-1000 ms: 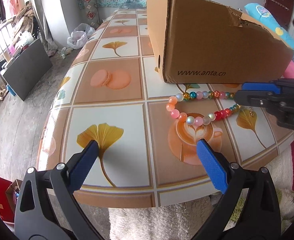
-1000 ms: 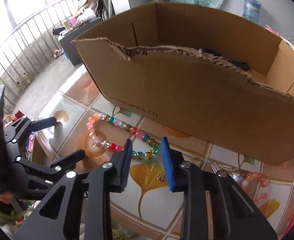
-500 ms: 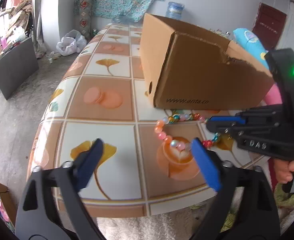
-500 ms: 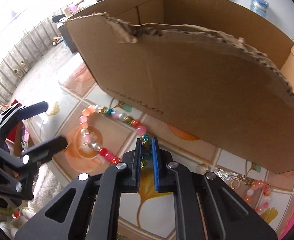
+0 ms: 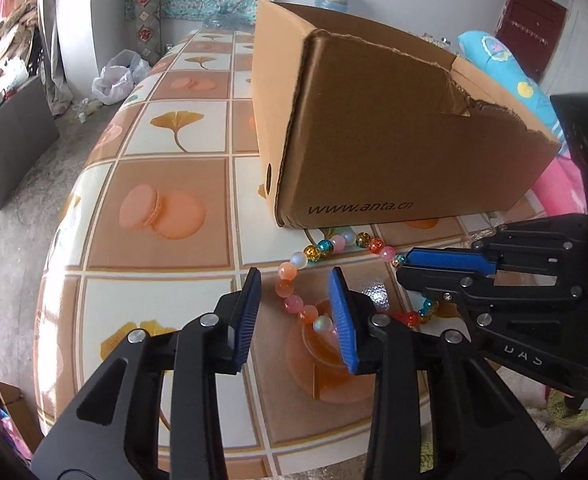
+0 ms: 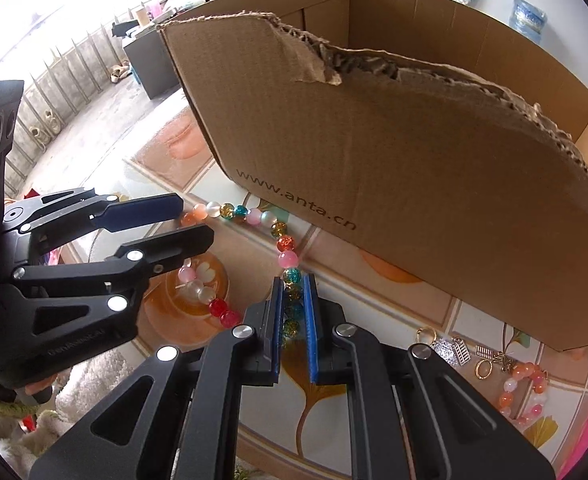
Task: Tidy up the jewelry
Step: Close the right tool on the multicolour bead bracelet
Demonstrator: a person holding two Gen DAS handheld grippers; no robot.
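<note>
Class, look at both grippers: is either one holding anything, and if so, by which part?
The right gripper is shut on the beaded bracelet, at the end nearest the camera. The left gripper straddles the opposite end, jaws closing, pads not yet pressing.

I see the multicoloured bead bracelet [image 6: 254, 216] looped on the table just before the torn cardboard box [image 6: 414, 168], more jewelry [image 6: 494, 360] beside it

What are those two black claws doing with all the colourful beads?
A person is tidying jewelry with a claw in each hand. The right claw has shut on one end of the bead bracelet lying on the table by the cardboard box. The left claw is closing around the other end, its pads not yet pressing the beads. More jewelry waits nearby.
</note>
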